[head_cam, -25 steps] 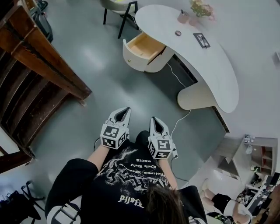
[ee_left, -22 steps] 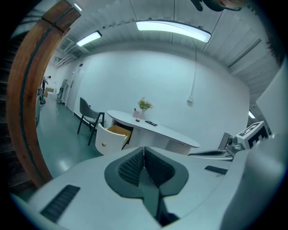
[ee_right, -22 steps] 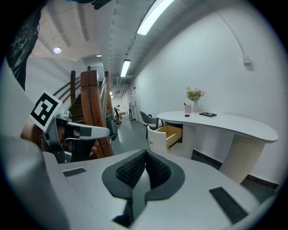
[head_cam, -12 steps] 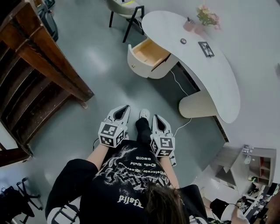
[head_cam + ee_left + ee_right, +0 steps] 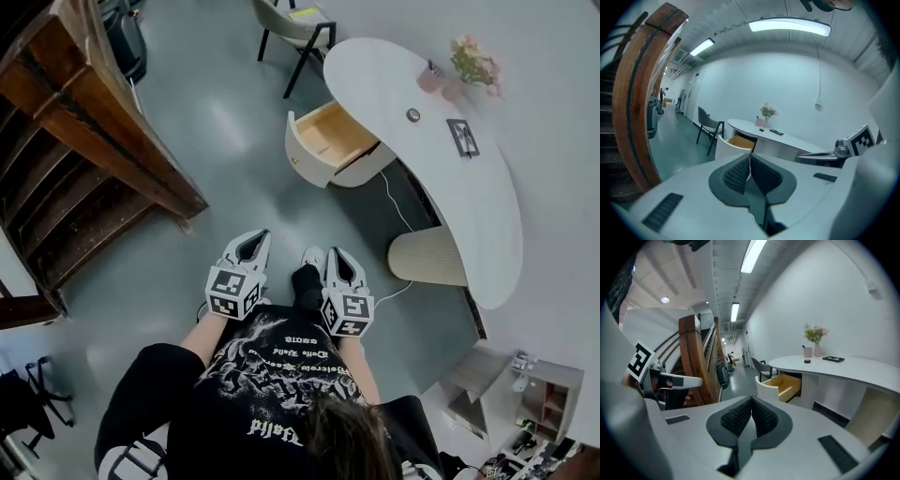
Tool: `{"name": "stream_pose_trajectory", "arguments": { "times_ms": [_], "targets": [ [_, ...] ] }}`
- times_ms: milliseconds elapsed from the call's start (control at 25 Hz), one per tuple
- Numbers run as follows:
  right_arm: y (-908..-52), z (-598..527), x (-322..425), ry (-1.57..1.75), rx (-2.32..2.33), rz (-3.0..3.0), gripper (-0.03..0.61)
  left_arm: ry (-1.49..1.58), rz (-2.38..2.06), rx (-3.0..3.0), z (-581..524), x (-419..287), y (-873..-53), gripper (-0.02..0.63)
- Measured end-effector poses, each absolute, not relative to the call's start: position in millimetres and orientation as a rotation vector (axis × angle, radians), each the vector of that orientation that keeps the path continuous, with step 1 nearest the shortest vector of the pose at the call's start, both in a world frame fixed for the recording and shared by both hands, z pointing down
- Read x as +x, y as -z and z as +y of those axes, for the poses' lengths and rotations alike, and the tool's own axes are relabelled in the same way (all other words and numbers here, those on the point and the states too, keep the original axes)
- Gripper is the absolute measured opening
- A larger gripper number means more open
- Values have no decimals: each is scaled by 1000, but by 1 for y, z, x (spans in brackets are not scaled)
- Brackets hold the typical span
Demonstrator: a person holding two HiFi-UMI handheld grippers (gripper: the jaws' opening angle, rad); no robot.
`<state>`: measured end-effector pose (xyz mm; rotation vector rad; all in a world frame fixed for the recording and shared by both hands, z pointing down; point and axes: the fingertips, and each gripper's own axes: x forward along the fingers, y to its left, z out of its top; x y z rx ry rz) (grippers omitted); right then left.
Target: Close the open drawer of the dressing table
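Observation:
The white dressing table (image 5: 450, 178) with its curved top stands ahead to the right. Its drawer (image 5: 328, 139) is pulled out at the left end and shows a bare wooden inside. Both grippers are held in front of the person's body, well short of the drawer. My left gripper (image 5: 253, 240) is shut with nothing in it, its pads (image 5: 740, 171) pressed together. My right gripper (image 5: 337, 255) is also shut and empty. The drawer (image 5: 737, 142) lies straight ahead in the left gripper view, and the drawer (image 5: 782, 386) sits slightly right of centre in the right gripper view.
A wooden staircase (image 5: 89, 141) fills the left side. A chair (image 5: 295, 23) stands behind the drawer. On the table top are flowers (image 5: 473, 61), a pink cup (image 5: 431, 77), a small round object (image 5: 412, 114) and a dark tray (image 5: 462, 137). A white cable (image 5: 394, 202) runs across the floor.
The person has walked toward the dressing table, carrying both grippers forward; the drawer now appears nearer in the head view. Both pairs of jaws have stayed shut.

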<state>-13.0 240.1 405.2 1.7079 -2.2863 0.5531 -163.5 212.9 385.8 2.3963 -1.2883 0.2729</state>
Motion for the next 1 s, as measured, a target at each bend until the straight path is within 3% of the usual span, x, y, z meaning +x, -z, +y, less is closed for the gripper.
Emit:
{"name": "stream_pose_trajectory", "arguments": {
  "times_ms": [1000],
  "targets": [
    [-430,41,82,-608,1429,-2404,26,-340,-1524,2205,43,-73,-404,25]
  ]
}}
